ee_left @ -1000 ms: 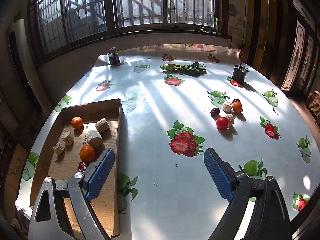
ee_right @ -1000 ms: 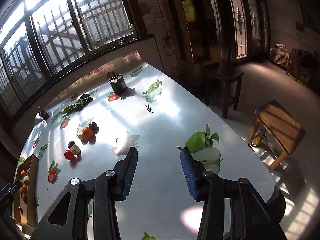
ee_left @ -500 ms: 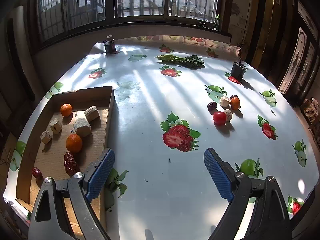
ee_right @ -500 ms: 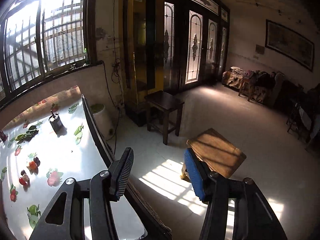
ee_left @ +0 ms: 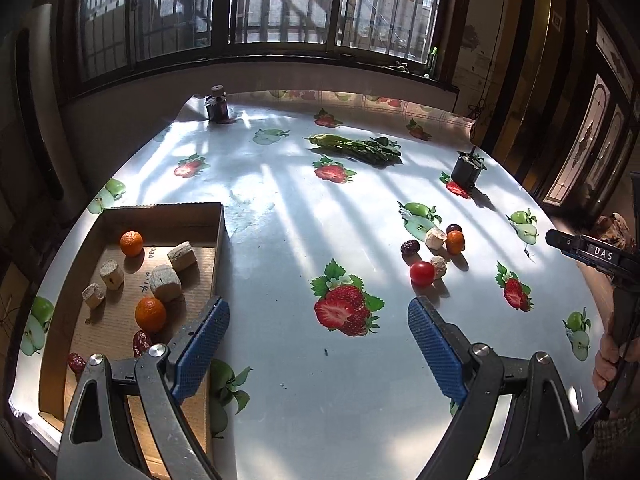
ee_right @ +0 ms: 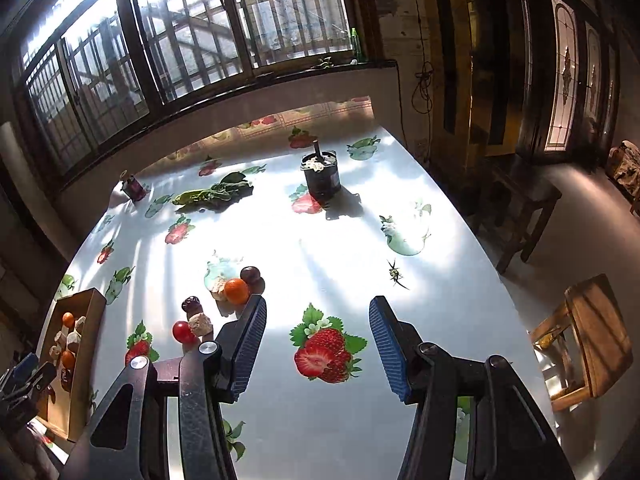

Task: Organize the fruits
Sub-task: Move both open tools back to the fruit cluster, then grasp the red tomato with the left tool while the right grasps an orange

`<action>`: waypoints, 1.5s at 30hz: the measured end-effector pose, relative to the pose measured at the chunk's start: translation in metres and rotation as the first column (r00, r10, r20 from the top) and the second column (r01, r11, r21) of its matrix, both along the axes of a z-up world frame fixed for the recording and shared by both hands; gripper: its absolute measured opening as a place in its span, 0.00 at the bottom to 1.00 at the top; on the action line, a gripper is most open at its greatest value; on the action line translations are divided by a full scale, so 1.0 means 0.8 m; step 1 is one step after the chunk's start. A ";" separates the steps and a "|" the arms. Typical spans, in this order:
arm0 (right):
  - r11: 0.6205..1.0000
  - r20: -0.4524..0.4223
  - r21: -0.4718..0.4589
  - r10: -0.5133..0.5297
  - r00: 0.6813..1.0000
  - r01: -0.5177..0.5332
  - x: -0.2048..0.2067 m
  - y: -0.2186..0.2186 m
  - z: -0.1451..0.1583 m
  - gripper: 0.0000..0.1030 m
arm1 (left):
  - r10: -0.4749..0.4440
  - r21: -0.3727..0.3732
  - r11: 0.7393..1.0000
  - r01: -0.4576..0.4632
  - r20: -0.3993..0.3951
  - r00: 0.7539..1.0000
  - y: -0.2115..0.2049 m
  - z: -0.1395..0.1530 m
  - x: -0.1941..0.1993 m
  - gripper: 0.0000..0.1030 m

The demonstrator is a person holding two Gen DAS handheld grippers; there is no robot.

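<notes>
A cardboard box (ee_left: pixel 219 240) at the table's left holds two oranges (ee_left: pixel 150 314), several beige chunks (ee_left: pixel 165 282) and red dates (ee_left: pixel 142 342). To the right, loose on the tablecloth, lie a red tomato (ee_left: pixel 422 273), an orange (ee_left: pixel 455 241), a dark date (ee_left: pixel 411 247), a plum (ee_left: pixel 454 229) and two beige chunks (ee_left: pixel 435 238). My left gripper (ee_left: pixel 318 308) hangs open over a printed strawberry, beside the box. My right gripper (ee_right: pixel 318 308) is open and holds nothing. The orange (ee_right: pixel 236 291) and tomato (ee_right: pixel 182 331) lie just left of its left finger.
A dark pot (ee_right: pixel 320 178), leafy greens (ee_right: pixel 212 196) and a small jar (ee_right: pixel 134 188) stand toward the window. A wooden stool (ee_right: pixel 588 336) is on the floor past the table's right edge. A hand (ee_left: pixel 612 356) holds the right gripper's body (ee_left: pixel 592 254).
The right wrist view swung out toward the room and back onto the table, and its jaws stand wider than a second ago. The right gripper's body now shows in the left view.
</notes>
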State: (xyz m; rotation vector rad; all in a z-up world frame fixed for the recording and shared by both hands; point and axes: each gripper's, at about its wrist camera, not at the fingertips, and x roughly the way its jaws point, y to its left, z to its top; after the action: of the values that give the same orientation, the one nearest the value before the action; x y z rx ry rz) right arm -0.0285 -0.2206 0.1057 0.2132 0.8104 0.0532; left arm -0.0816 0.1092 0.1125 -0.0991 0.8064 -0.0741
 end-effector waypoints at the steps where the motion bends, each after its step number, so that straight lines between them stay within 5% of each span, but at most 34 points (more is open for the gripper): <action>1: 1.000 -0.018 0.011 0.016 1.000 -0.015 0.015 0.010 -0.013 0.56 | -0.018 -0.015 1.000 0.018 -0.018 1.000 -0.006 -0.005 0.009 0.88; 4: 0.997 -0.070 0.070 0.048 0.996 -0.043 0.053 0.033 -0.053 0.56 | -0.083 -0.071 0.994 0.078 -0.069 0.994 -0.029 -0.027 0.036 0.83; 7: 0.990 -0.084 0.139 0.050 0.995 -0.038 0.082 0.044 -0.081 0.55 | -0.145 -0.048 0.989 0.140 -0.100 0.984 -0.062 -0.053 0.059 0.57; 20: 0.960 -0.093 0.264 0.124 0.988 -0.095 0.135 0.065 -0.122 0.55 | -0.310 -0.138 0.945 0.295 -0.101 0.945 -0.123 -0.112 0.140 0.52; 23: 0.964 -0.101 0.244 0.128 0.987 -0.100 0.136 0.063 -0.123 0.45 | -0.327 -0.165 0.937 0.307 -0.115 0.938 -0.125 -0.122 0.150 0.30; 25: 0.958 -0.099 0.268 0.130 0.987 -0.099 0.135 0.057 -0.123 0.39 | -0.335 -0.193 0.930 0.312 -0.103 0.936 -0.119 -0.124 0.149 0.30; 35: 0.950 -0.097 0.300 0.117 0.988 -0.083 0.130 0.046 -0.123 0.39 | -0.335 -0.208 0.927 0.313 -0.083 0.938 -0.116 -0.130 0.153 0.34; 41: 0.955 -0.100 0.279 0.133 0.986 -0.101 0.131 0.063 -0.127 0.39 | -0.346 -0.185 0.927 0.327 -0.078 0.935 -0.127 -0.130 0.154 0.38; 45: 0.975 -0.079 0.193 0.131 0.988 -0.114 0.125 0.079 -0.122 0.39 | -0.347 -0.180 0.928 0.328 -0.090 0.934 -0.122 -0.129 0.151 0.29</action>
State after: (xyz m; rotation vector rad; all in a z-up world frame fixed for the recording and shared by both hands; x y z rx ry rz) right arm 0.0712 -0.1574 0.0078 0.3463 0.9094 0.2386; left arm 0.0391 0.0112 0.0096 -0.1181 0.9316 -0.4655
